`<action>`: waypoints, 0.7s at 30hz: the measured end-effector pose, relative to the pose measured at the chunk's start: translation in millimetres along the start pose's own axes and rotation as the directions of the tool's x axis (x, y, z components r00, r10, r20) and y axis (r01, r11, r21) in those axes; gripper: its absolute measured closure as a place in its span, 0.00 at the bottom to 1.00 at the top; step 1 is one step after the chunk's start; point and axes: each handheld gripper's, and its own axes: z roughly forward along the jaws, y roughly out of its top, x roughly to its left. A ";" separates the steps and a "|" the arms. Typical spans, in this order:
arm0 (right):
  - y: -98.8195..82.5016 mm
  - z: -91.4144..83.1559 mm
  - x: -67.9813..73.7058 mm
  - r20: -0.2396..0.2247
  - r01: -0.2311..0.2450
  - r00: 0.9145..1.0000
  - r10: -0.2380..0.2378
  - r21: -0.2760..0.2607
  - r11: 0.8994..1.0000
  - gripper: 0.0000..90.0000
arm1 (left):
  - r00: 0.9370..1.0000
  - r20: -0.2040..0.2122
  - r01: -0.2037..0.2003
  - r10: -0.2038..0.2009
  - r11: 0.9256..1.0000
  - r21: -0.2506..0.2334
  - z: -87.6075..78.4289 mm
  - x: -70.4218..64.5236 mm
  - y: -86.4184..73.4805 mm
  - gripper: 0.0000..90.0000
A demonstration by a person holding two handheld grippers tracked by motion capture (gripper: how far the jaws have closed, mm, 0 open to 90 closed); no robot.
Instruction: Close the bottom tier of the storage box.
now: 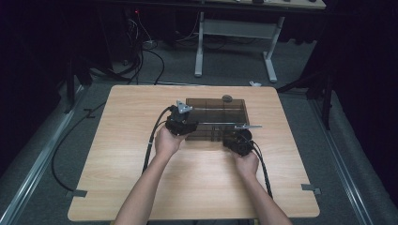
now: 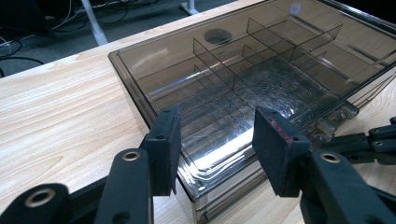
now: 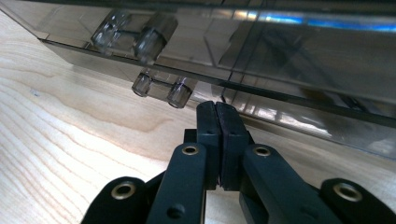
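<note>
Overhead, both forearms reaching in; left claw (image 1: 180, 123) and right claw (image 1: 238, 142) sitting at near edge of smoky plastic box (image 1: 217, 112) mid-tabletop (image 1: 131, 154). Left view: padded jaws gaping half-wide, straddling box (image 2: 261, 79) corner, gripping nothing; thin dividers inside. Right view: jaws pressing together, empty, pointing at clear hinge knuckles (image 3: 161, 88).

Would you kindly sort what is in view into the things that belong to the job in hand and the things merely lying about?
Belonging to the job:
- smoky clear compartment box, lid shut, on the table
- left gripper, jaws apart over the box's corner
- right gripper, shut, at the box's front edge by its hinge

Merely about:
- cables on the floor
- white desk legs
</note>
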 end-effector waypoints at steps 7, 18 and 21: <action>2.6 2.1 0.8 0.009 0.016 1.000 -0.016 0.008 1.000 0.98 | 1.000 0.000 0.000 0.000 1.000 0.000 0.0 0.0 0.0 0.59; -7.2 -12.0 -1.6 0.022 0.058 0.998 -0.058 -0.005 0.998 0.92 | 1.000 -0.001 0.000 0.000 1.000 0.000 0.0 -0.1 0.0 0.59; -10.6 -20.3 -5.8 0.036 0.075 0.997 -0.074 -0.016 0.997 0.91 | 1.000 -0.001 0.000 0.000 1.000 -0.001 0.0 -0.1 -0.1 0.59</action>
